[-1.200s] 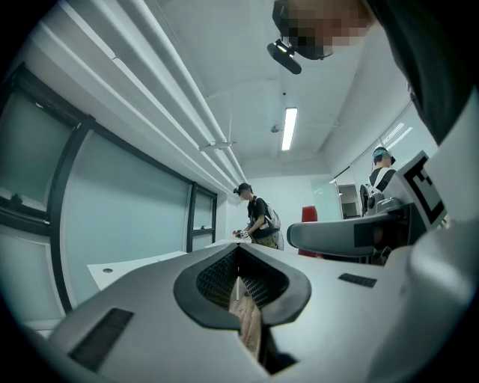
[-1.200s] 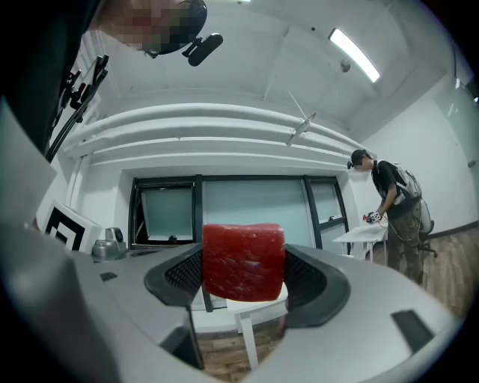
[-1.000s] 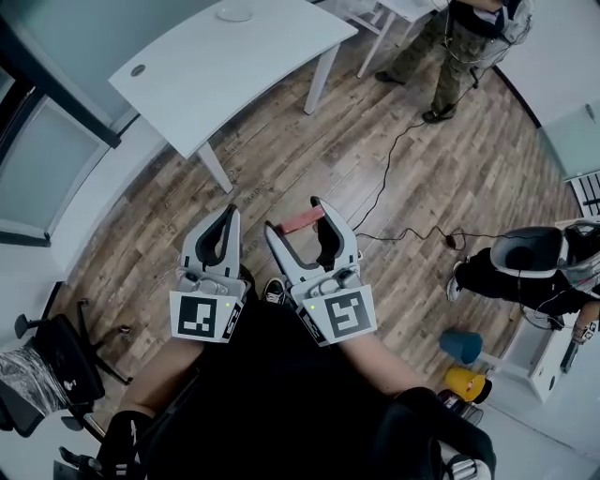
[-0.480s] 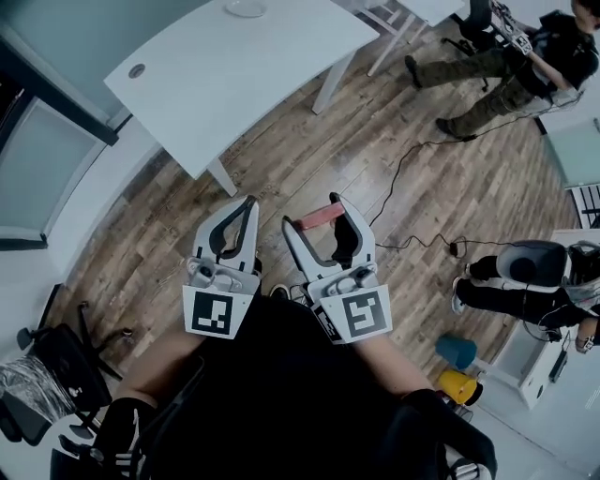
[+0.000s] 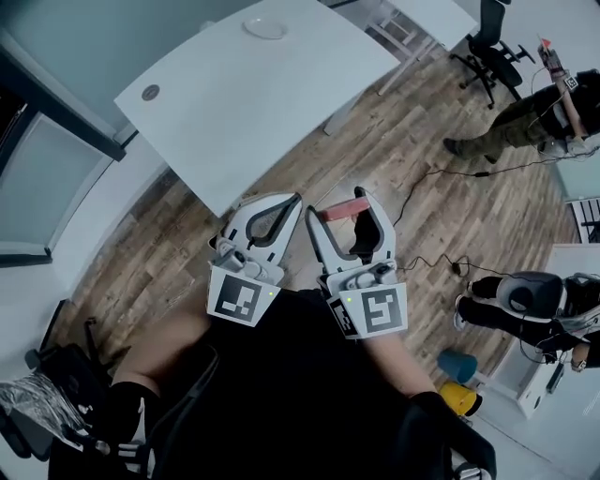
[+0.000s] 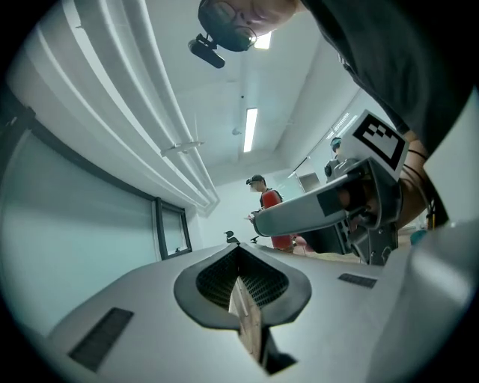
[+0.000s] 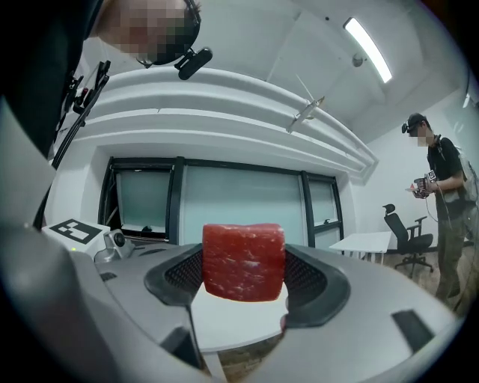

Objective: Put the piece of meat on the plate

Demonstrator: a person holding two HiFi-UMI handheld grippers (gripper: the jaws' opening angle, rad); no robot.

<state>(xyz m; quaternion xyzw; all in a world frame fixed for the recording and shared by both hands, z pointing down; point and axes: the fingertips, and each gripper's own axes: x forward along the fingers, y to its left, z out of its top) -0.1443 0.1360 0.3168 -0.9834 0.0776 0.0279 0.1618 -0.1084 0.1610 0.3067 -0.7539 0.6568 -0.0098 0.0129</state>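
My right gripper (image 5: 338,205) is shut on a red piece of meat (image 5: 339,210), held over the wood floor just off the near edge of the white table (image 5: 234,103). In the right gripper view the marbled red meat (image 7: 244,262) sits squeezed between both pads, with my right gripper (image 7: 244,278) pointing level across the room. My left gripper (image 5: 296,198) is beside it to the left, shut with nothing in it, its tips at the table's edge; the left gripper (image 6: 239,258) looks upward. A small white plate (image 5: 263,28) lies at the table's far side.
A black cable (image 5: 427,178) trails over the floor to the right. People stand at the far right (image 5: 539,117) and crouch at the right (image 5: 525,298). An office chair (image 5: 492,52) is beyond the table. Blue and yellow containers (image 5: 459,375) sit at the lower right.
Both grippers have moved forward to the table's near edge, the right one still carrying the meat. The table and plate now lie closer in the head view.
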